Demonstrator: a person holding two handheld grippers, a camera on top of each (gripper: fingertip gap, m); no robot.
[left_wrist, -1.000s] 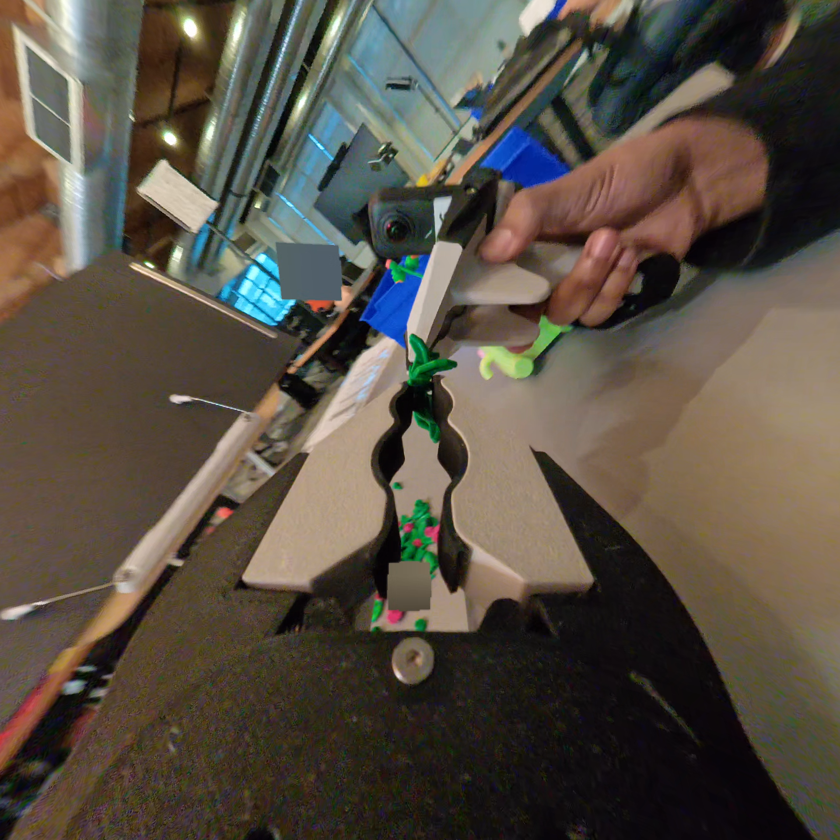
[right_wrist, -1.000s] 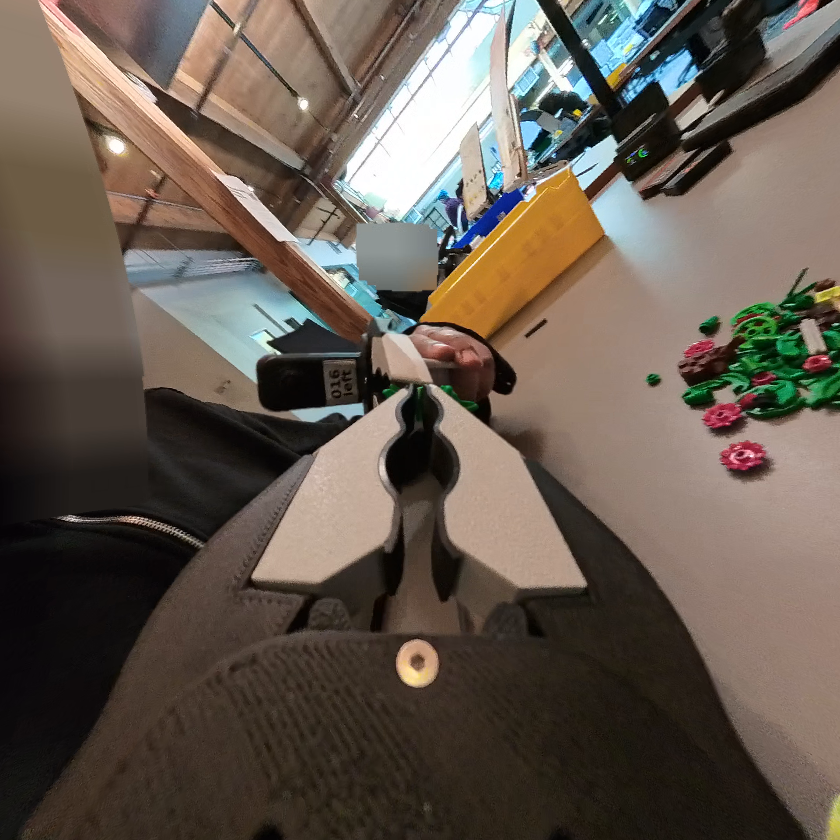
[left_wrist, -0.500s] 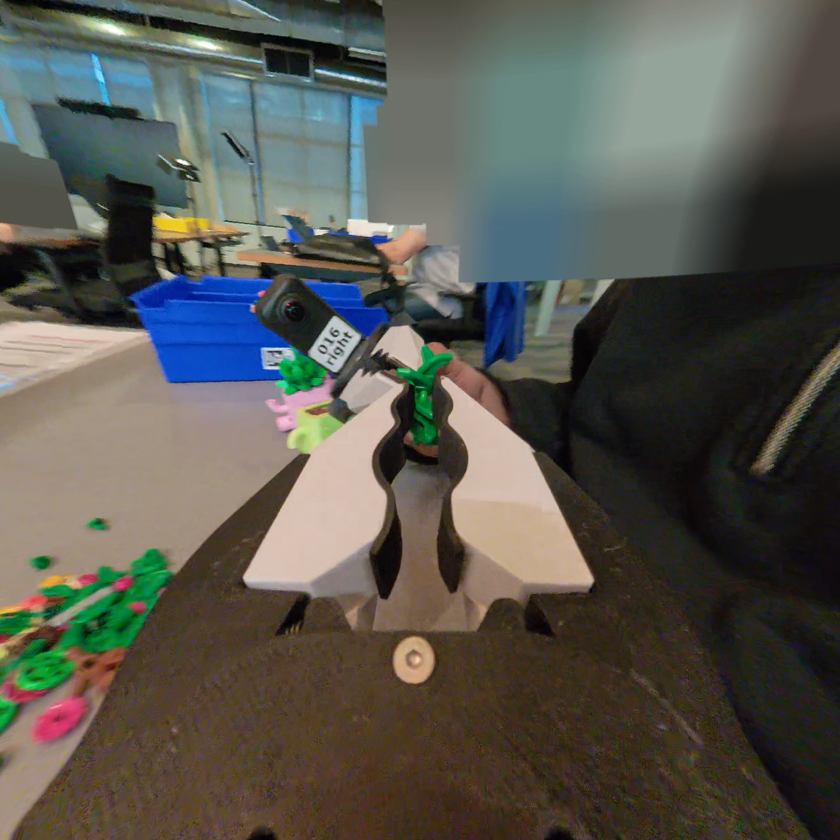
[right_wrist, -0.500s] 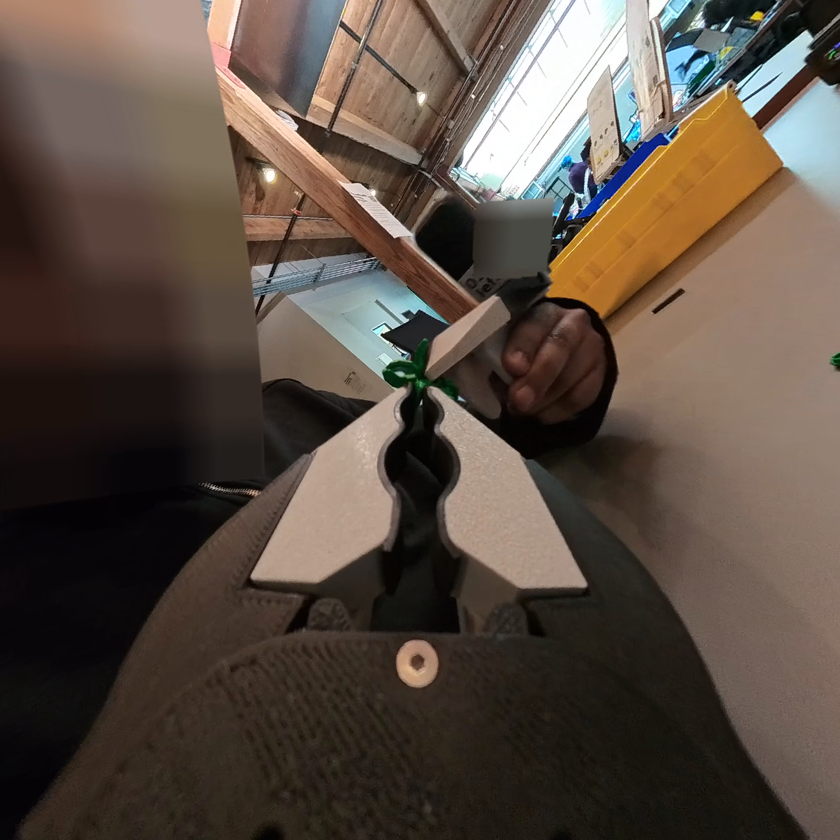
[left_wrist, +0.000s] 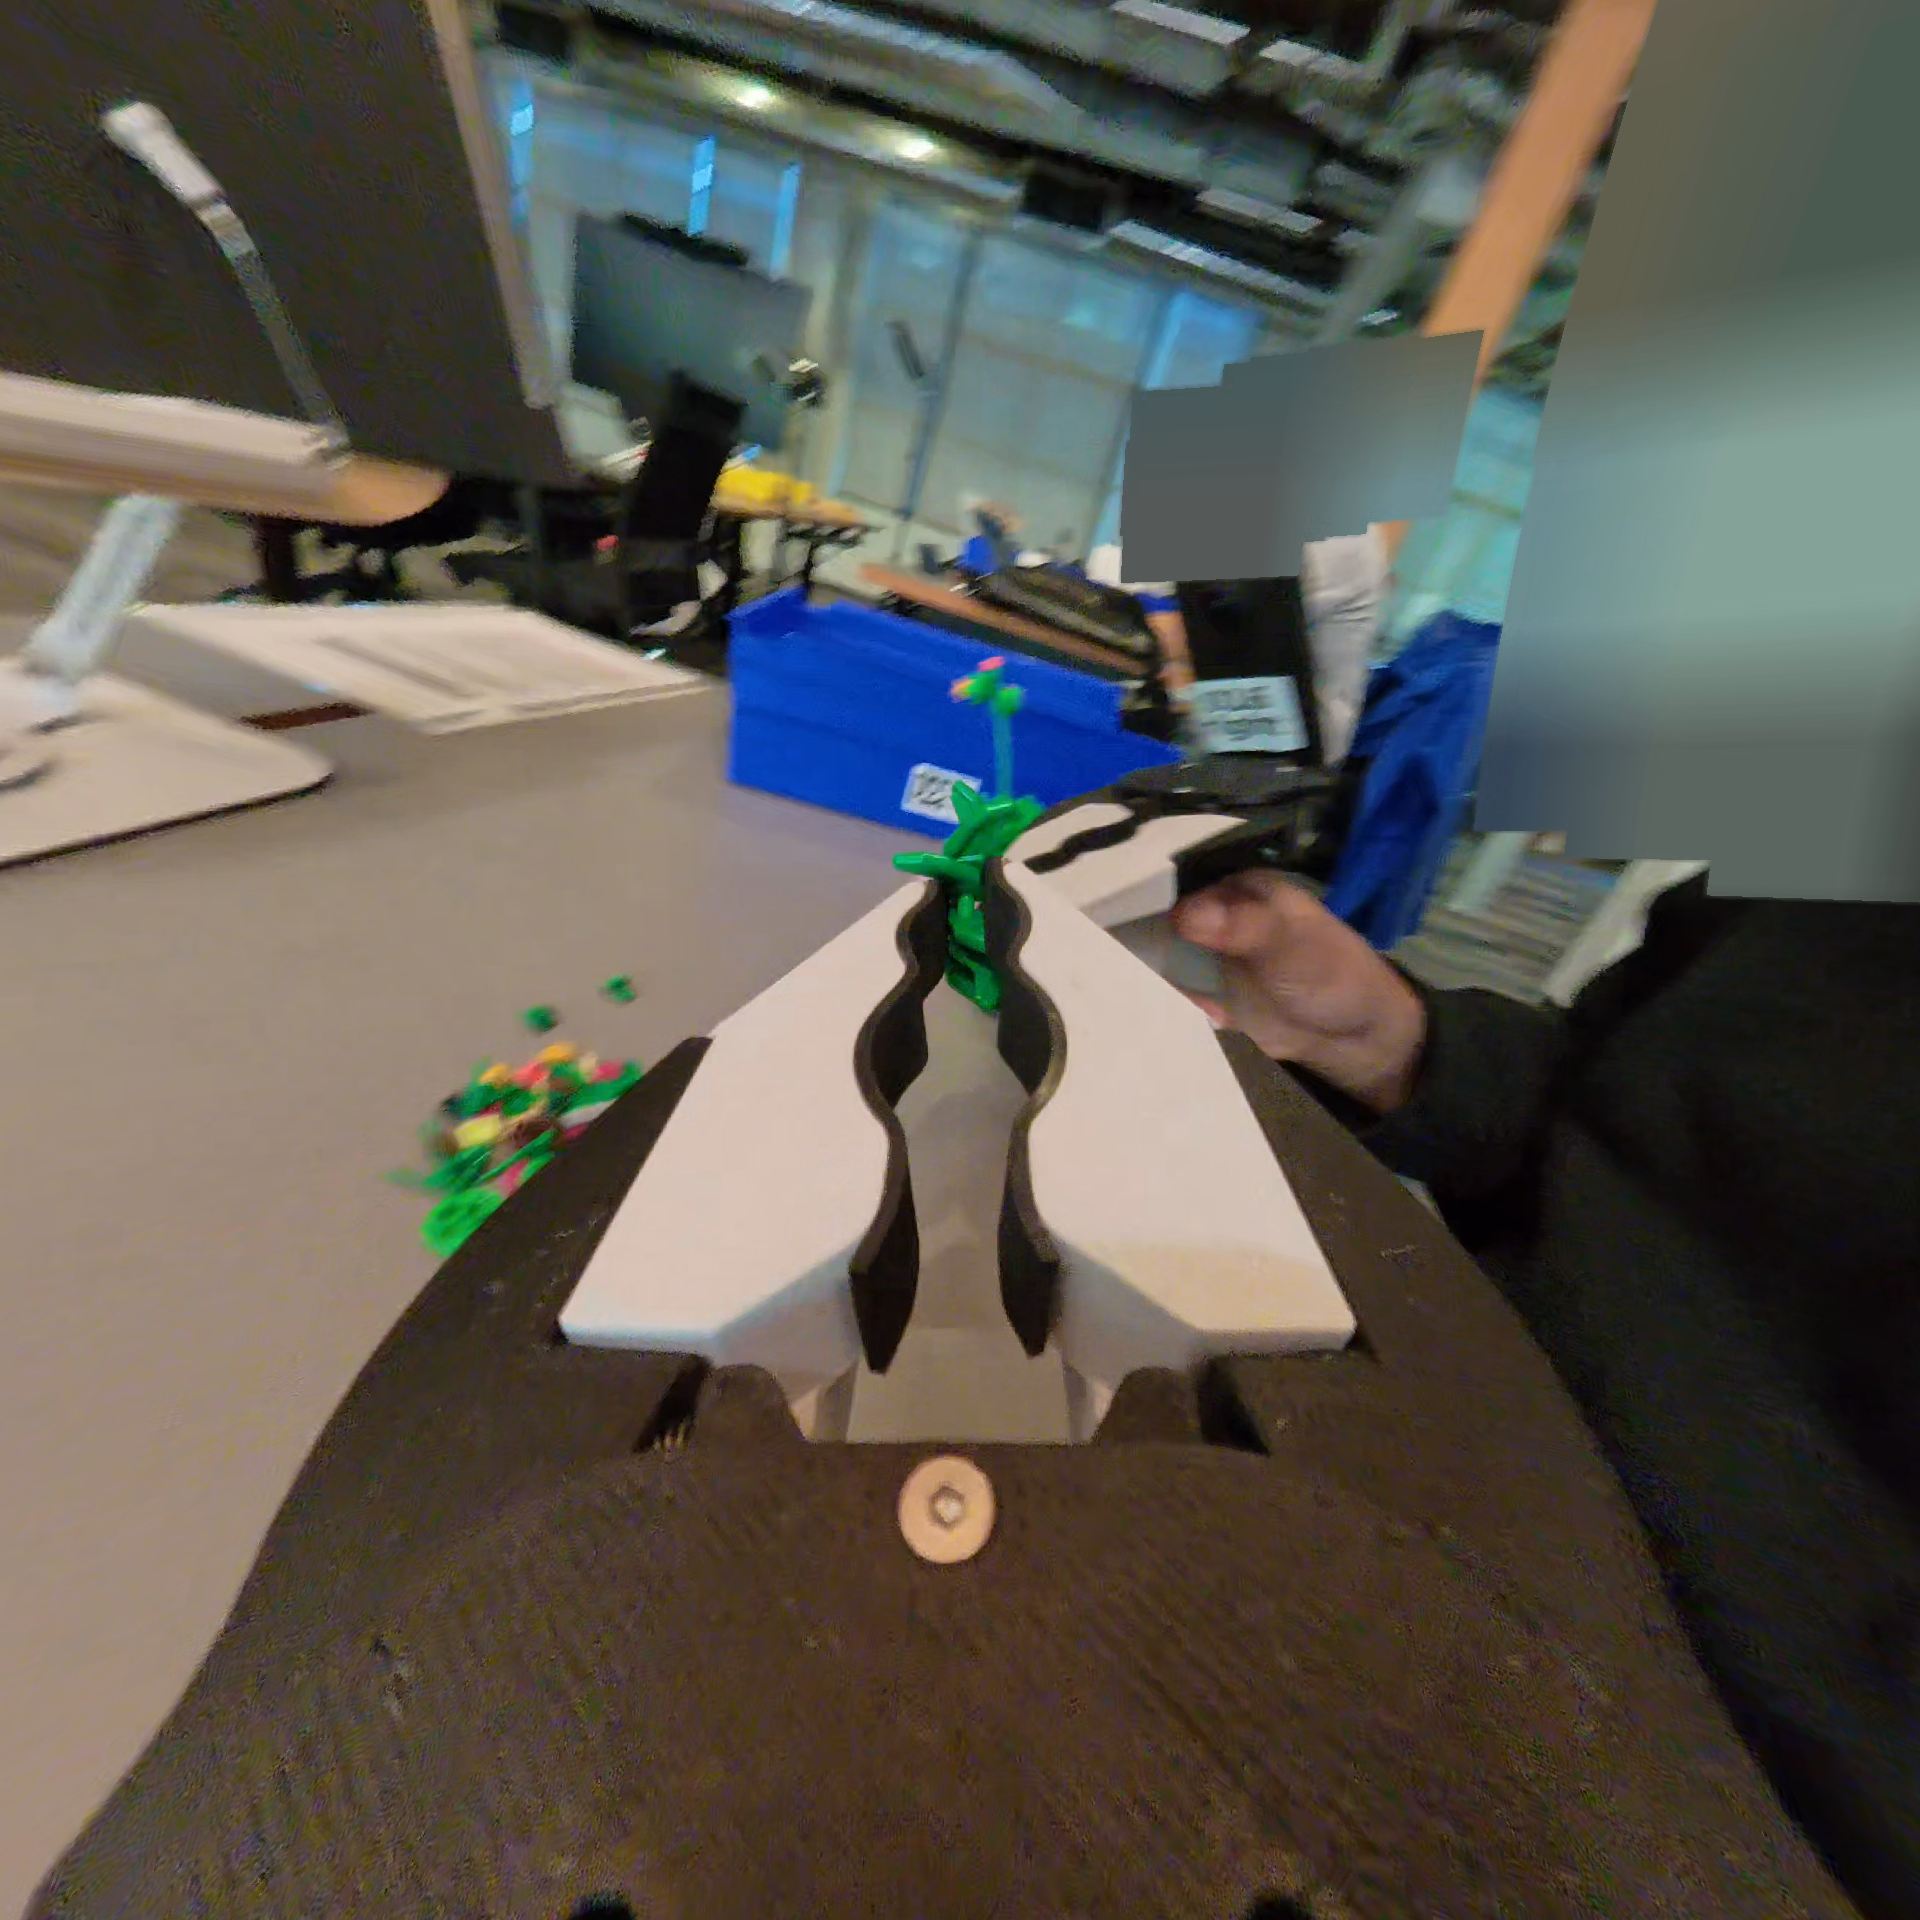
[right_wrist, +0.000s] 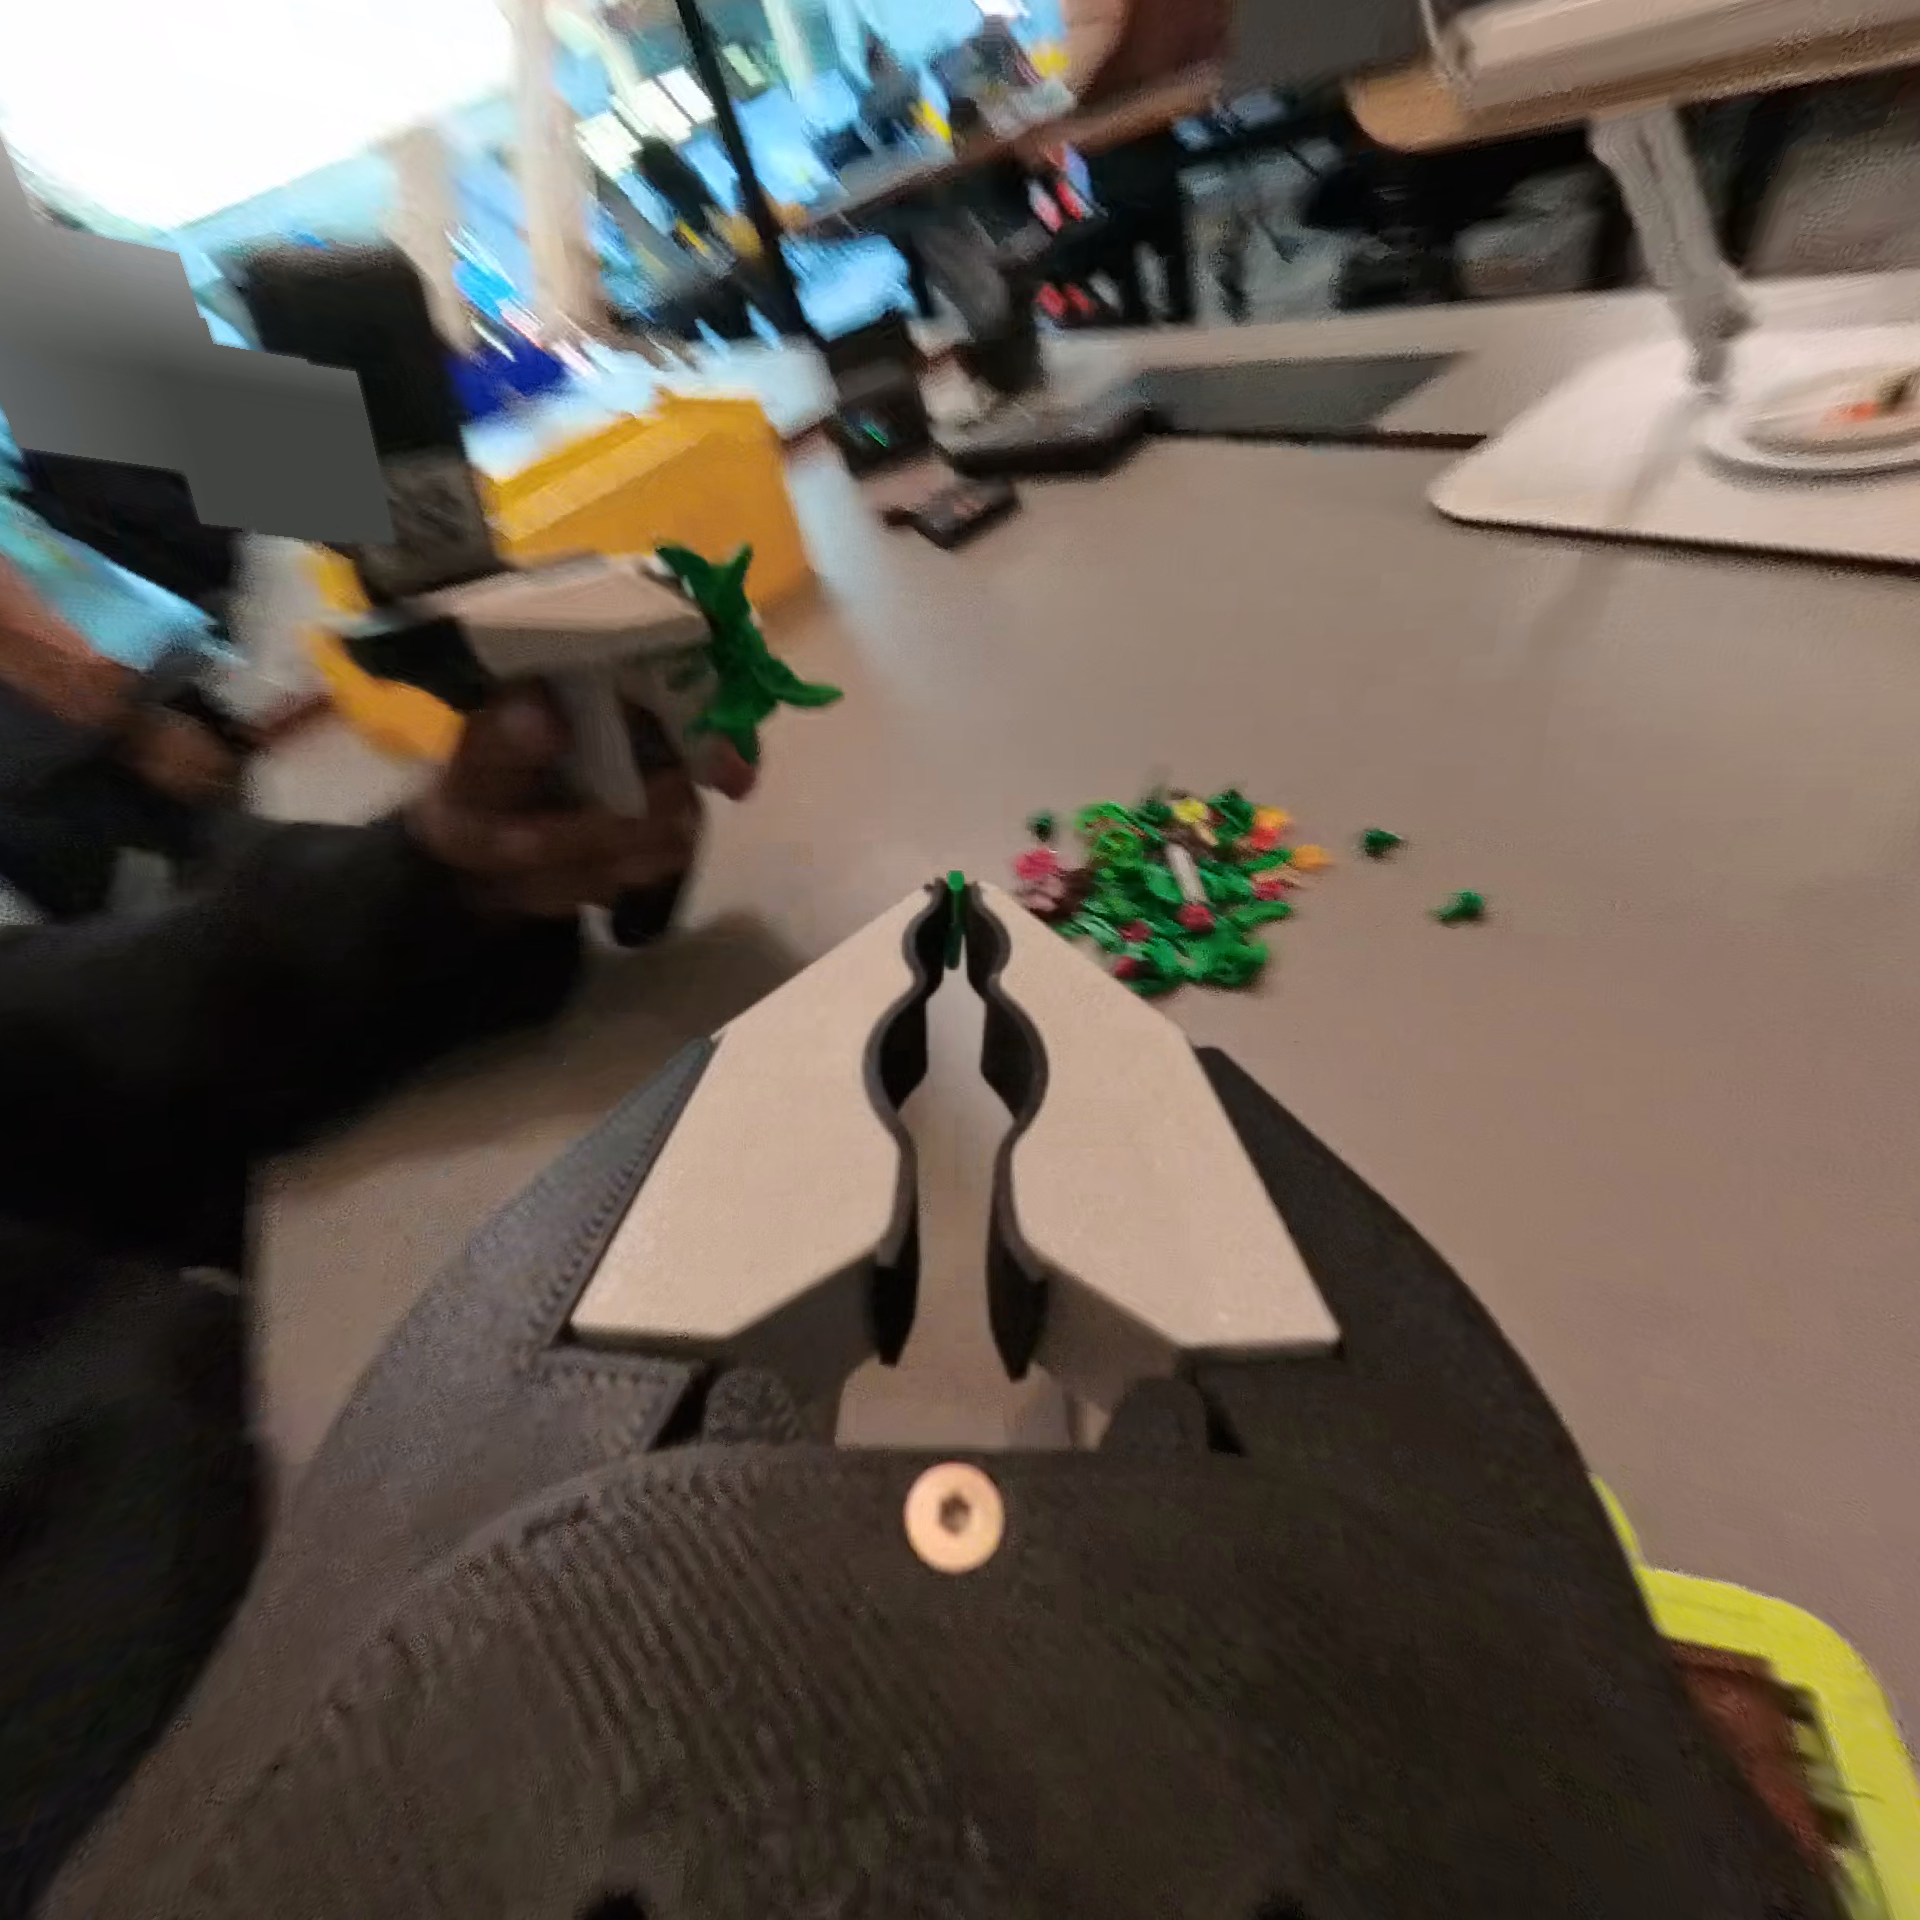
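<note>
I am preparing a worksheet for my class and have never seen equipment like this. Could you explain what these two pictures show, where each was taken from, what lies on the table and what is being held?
These are two hand-held pincer tools, each with a camera looking along its two grey fingers. One picture is from the left gripper, shut on a green leafy plant piece. The other is from the right gripper, shut on a small green piece; it also shows a hand holding the left tool. On the grey table lies a pile of small green, red and yellow toy pieces, with a yellow bin and a blue bin farther back.
</note>
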